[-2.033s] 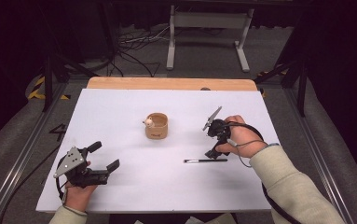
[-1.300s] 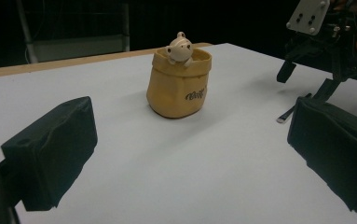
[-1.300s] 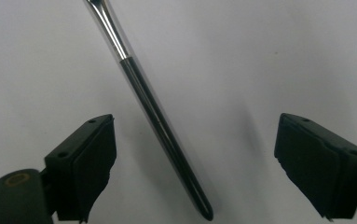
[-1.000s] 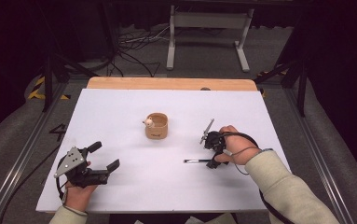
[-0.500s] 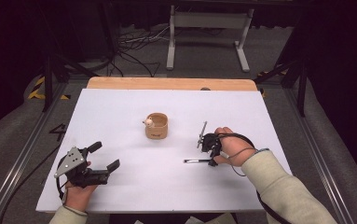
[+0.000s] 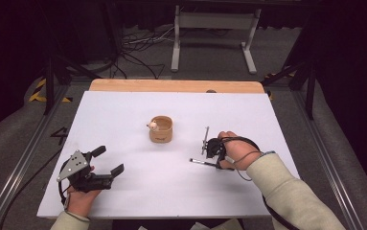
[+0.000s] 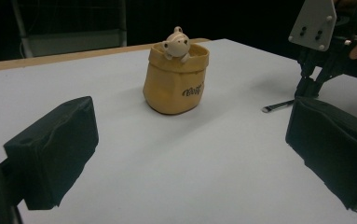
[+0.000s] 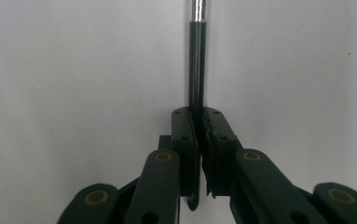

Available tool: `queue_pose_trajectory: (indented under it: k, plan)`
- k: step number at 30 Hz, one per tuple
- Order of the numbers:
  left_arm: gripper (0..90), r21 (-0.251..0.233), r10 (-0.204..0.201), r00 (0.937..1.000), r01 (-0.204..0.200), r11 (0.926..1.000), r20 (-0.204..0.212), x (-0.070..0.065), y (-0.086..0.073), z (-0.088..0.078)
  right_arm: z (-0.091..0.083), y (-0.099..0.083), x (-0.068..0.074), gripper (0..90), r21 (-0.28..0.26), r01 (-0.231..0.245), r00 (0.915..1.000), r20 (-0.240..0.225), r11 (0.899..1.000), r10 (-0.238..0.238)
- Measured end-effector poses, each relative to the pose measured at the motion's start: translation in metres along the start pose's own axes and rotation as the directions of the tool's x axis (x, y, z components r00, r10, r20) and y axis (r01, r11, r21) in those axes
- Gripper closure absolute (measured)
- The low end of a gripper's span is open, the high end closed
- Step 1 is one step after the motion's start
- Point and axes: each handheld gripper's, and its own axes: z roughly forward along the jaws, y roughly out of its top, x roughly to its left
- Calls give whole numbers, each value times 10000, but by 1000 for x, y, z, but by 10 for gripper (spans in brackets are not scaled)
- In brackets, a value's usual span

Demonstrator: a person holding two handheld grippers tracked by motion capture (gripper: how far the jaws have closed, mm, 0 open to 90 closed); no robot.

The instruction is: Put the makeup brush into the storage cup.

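Observation:
A thin black pen (image 6: 199, 162) with a silver tip lies on the white table (image 6: 123, 115), right of centre. My right gripper (image 6: 217, 164) points down onto it, shut on the pen's right end. In the right gripper view the jaws are pressed together around the pen (image 8: 197, 56), which runs straight ahead from the right gripper (image 8: 199, 116). A tan sack-shaped cup (image 6: 161, 129) with a small bear figure (image 6: 152, 126) on its rim stands mid-table. My left gripper (image 6: 108, 161) rests open at the near left, aimed at the cup (image 7: 176, 79), with nothing between its pads (image 7: 50, 149).
A wooden strip (image 6: 176, 85) edges the table's far side. Behind it stand a metal stand (image 6: 214, 28) and cables on the floor. The left gripper view also shows the right gripper (image 7: 313, 79) and the pen's tip (image 7: 278, 105).
My right gripper has come down and toward the near left onto the pen and shut on it. The pen, cup and left gripper have not moved.

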Motion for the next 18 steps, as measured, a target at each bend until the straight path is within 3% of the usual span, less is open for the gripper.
queue_pose_trajectory:
  k: [5, 9, 18]
  plan:
    - [30, 27, -68, 10000, 68, 10000, 60, 1, 0, -1, -1, -1, 0, 849, 41, 136, 9999, -30, 9999, -136]
    - [31, -37, -44, 9998, 45, 10000, 187, 1, 1, 0, -6, -2, 3, 850, -228, 167, 9999, -32, 9996, -168]
    - [45, -139, -75, 9979, 84, 9999, 642, -3, 5, 0, -29, -4, 8, 850, -1243, 305, 9993, 250, 9918, -276]
